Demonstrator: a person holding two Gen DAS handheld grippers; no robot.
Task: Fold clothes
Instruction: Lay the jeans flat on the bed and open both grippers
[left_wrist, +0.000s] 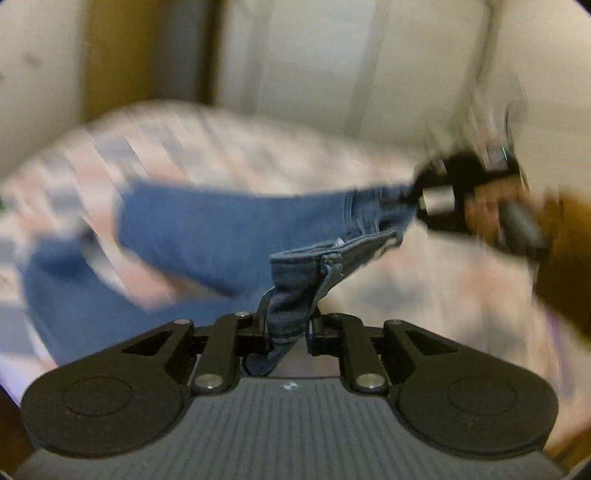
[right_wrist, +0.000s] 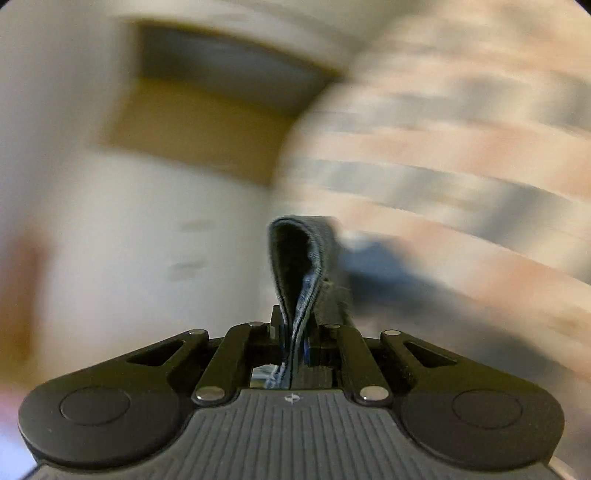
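A pair of blue jeans (left_wrist: 207, 229) hangs stretched over a checked bedspread (left_wrist: 229, 147). My left gripper (left_wrist: 287, 325) is shut on the jeans' waistband, which bunches up between its jaws. In the left wrist view my right gripper (left_wrist: 415, 195) sits at the right, gripping the other end of the waistband, with a hand (left_wrist: 487, 206) on its handle. The right wrist view shows my right gripper (right_wrist: 297, 332) shut on a folded loop of the jeans (right_wrist: 295, 266) that stands up from its jaws. Both views are blurred.
The bed's checked pink, white and blue spread (right_wrist: 443, 155) fills the ground below. Pale walls (left_wrist: 332, 55) and a brown wooden panel (left_wrist: 118, 48) stand behind the bed. A brown sleeve (left_wrist: 565, 258) is at the right edge.
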